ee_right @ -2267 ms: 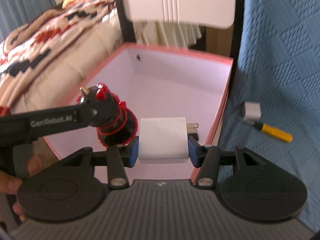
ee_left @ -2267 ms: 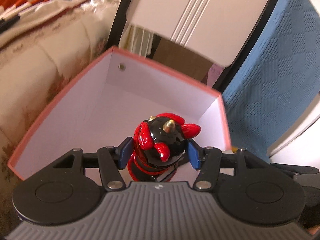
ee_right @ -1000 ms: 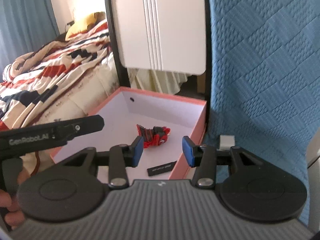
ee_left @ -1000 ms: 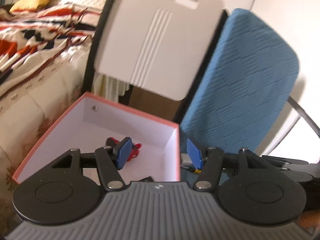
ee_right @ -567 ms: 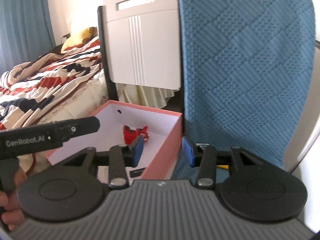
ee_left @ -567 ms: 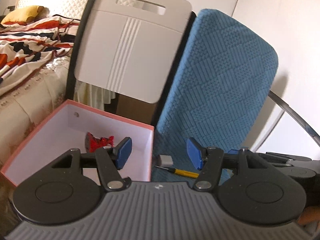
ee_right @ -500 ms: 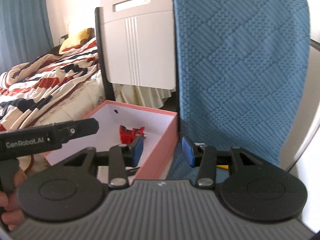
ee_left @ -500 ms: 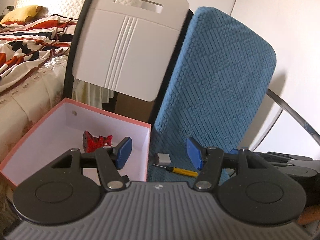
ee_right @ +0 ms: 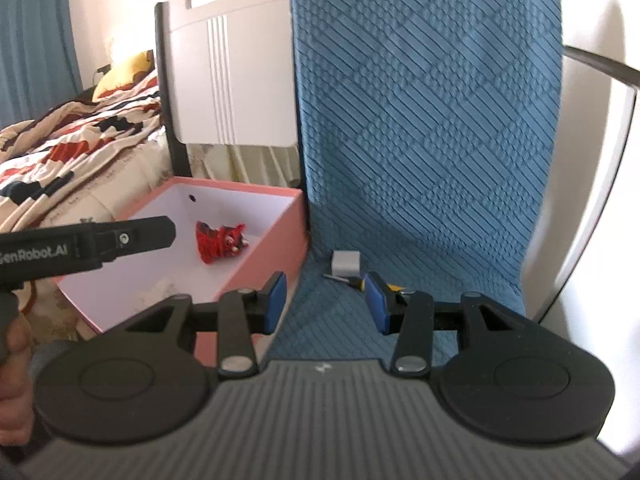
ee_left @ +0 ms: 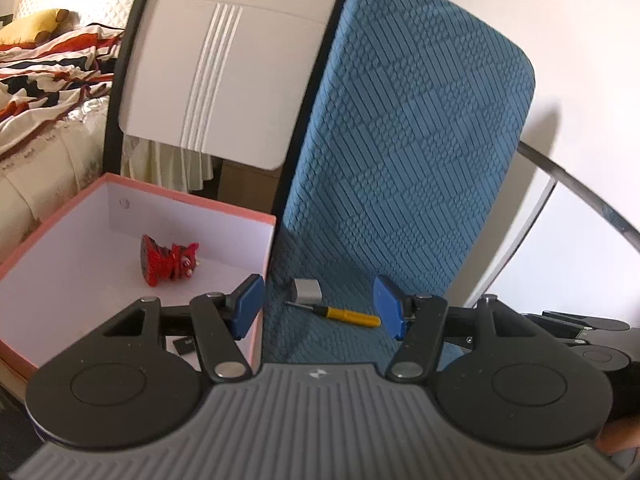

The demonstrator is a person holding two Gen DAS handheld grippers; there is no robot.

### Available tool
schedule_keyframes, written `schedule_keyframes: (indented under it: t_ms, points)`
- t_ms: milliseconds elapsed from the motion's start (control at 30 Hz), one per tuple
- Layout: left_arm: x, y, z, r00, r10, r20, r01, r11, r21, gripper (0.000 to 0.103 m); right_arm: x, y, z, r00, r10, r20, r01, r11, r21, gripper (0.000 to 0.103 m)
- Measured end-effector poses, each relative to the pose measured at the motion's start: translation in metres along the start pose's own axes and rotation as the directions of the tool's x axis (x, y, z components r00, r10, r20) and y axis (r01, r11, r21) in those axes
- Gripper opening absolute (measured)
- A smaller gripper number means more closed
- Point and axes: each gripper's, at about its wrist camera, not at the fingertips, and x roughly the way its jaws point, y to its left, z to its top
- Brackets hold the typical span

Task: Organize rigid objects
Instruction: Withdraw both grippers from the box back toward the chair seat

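At the far left, a pink cardboard box with a white interior (ee_left: 264,264) is seen; a red-and-black horned toy figure (ee_left: 168,260) lies on its side within it, with a small dark flat item (ee_left: 185,345) near the box's front wall. Just right of the box, on the blue quilted chair cover (ee_left: 400,160), a small white plug-like block (ee_left: 307,290) is set touching the tip of a yellow-handled screwdriver (ee_left: 346,314). The left gripper (ee_left: 318,306) is held spread and empty, framing both items. The right gripper (ee_right: 324,300) is likewise parted, nothing between its blue pads, the screwdriver's handle partly hidden behind one finger (ee_right: 376,304). The next pick is judged best made one item per gripper — pads lowered astride the block's flat sides, and across the screwdriver's handle rather than its thin shaft — so neither is nudged into the soft fabric.
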Motion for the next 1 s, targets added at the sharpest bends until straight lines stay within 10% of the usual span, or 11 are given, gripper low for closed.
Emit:
schedule_keyframes:
  t_ms: [1000]
  points:
    - [0.052, -0.036, -0.062, 0.991, 0.028, -0.13, -0.028, 1.0, 0.003, 0.067, 0.014, -0.053, -0.08, 0.993, -0.069, -0.093, 0.072, 0.997, 0.026, 0.046]
